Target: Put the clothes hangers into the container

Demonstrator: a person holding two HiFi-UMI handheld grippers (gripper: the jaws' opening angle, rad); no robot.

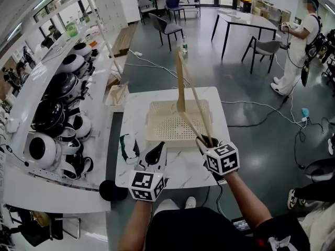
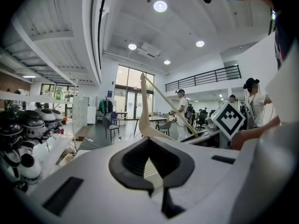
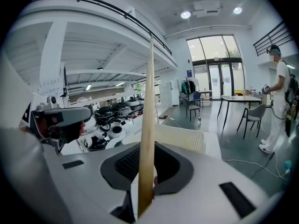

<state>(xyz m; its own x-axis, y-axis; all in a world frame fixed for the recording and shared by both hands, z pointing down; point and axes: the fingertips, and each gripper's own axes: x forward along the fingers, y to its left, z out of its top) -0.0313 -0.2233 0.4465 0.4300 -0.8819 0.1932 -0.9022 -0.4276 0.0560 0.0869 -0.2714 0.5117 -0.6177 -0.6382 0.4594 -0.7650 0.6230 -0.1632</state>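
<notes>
A pale wooden clothes hanger (image 1: pixel 184 95) stands up over the cream perforated basket (image 1: pixel 153 122) on the white table (image 1: pixel 133 103). My right gripper (image 1: pixel 205 140) is shut on the near end of one hanger arm, at the basket's near right corner. In the right gripper view that arm (image 3: pixel 148 125) rises straight up between the jaws of the right gripper (image 3: pixel 147 186). My left gripper (image 1: pixel 156 151) hovers at the basket's near left side, shut with nothing in it. The left gripper view shows the left gripper (image 2: pixel 156 188), the hanger (image 2: pixel 144 113) and the basket (image 2: pixel 148 171) beyond it.
A green-and-white object (image 1: pixel 127 146) lies on the table left of my left gripper. A long white counter with several round cookers (image 1: pixel 57 114) runs along the left. Chairs (image 1: pixel 165 27), tables, floor cables (image 1: pixel 261 106) and a person (image 1: pixel 298 41) are farther back.
</notes>
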